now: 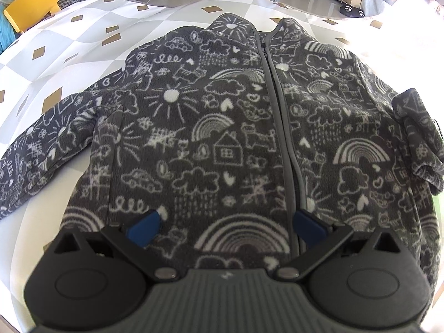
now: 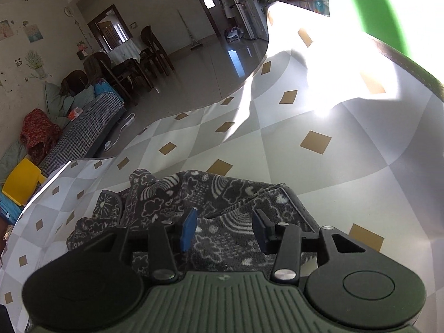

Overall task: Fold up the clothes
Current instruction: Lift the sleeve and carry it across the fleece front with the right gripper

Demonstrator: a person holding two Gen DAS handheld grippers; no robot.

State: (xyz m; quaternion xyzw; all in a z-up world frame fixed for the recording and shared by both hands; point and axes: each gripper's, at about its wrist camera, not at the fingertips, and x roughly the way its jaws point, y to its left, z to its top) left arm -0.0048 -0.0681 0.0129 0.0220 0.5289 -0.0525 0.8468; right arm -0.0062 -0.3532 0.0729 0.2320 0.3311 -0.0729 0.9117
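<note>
Dark doodle-print fleece jacket (image 1: 222,138), zipped, flat, one sleeve folded in

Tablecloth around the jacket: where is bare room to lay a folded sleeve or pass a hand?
Bare checked tablecloth lies beyond the jacket collar to the table's far edge, and beside the outstretched sleeve. In the right wrist view, a wide bare stretch runs alongside the jacket to the sunlit end. The jacket's folded-in sleeve side is crowded.
</note>
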